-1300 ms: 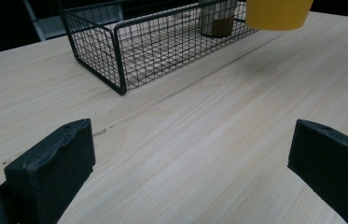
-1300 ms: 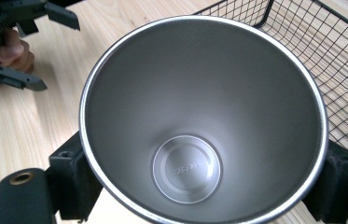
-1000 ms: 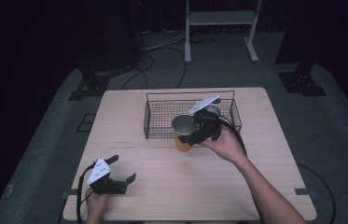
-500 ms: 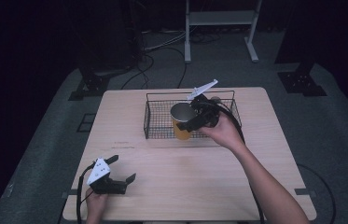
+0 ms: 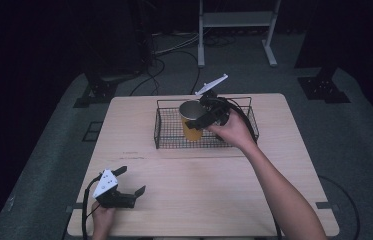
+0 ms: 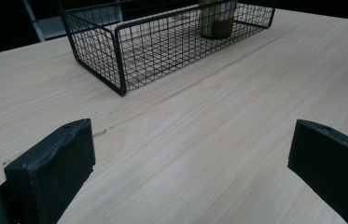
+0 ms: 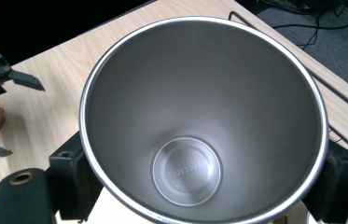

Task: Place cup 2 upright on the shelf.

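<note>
The right gripper (image 5: 205,119) is clamped on a cup (image 5: 192,121), its black padded jaws pressing the outside wall from both sides just under the rim. The cup is round and tapers toward the base, yellow on the outside and lined with smooth brushed steel; in the right gripper view the cup (image 7: 203,122) shows a bright rolled lip and a flat stamped disc at the bottom. It stands upright within the basket (image 5: 164,135), toward its left half; whether its base rests on the mesh I cannot tell. The basket is a low rectangular tray of thin black wire in a fine grid, set on the far half of the table (image 5: 224,195), a pale wood top with long straight grain.

The left gripper (image 5: 129,182) lies low at the table's near left corner, held in a hand (image 5: 103,220), its blocky matt-black jaws spread wide with bare wood between them.
</note>
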Demonstrator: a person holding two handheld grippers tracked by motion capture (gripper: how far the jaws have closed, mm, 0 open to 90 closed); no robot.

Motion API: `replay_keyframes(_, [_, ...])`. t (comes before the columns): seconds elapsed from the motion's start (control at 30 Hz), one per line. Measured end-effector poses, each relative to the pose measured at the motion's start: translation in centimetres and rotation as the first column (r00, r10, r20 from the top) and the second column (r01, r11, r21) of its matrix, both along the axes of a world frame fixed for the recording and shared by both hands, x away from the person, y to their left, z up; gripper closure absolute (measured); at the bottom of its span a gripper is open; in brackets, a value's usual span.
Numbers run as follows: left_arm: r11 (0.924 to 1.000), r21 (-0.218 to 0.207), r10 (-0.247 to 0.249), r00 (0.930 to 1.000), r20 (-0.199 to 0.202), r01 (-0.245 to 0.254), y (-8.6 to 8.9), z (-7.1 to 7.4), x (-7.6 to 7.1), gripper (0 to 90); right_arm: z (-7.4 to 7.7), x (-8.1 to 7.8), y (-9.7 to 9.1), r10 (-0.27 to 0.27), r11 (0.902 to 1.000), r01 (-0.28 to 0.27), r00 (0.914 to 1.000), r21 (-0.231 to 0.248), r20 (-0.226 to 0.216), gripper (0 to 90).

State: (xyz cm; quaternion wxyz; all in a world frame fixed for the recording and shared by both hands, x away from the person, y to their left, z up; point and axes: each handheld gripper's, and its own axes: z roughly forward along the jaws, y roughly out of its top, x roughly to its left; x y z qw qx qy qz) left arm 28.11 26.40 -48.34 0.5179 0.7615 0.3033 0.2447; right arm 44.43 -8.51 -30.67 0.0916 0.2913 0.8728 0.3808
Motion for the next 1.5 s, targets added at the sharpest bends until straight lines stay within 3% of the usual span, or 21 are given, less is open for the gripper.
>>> replay_keyframes(0.43, [1.0, -0.004, -0.001, 1.0, -0.004, 0.001, 0.0, 0.0, 0.0, 0.0, 0.7, 2.2, 0.5, -0.032, 0.9995, 0.032, 0.9995, 0.007, -0.007, 14.3])
replay_keyframes(0.97, [1.0, -0.003, 0.0, 1.0, -0.004, 0.0, 0.1, 0.0, 0.0, 0.0, 0.7, 4.0, 1.6, -0.059, 0.998, 0.059, 0.9982, -0.022, -0.005, 14.3])
replay_keyframes(1.5, [1.0, -0.004, 0.0, 1.0, -0.004, 0.0, 0.1, 0.0, 0.0, 0.0, -0.2, 5.8, 2.6, -0.094, 0.9953, 0.094, 0.9954, -0.024, -0.016, 14.3])
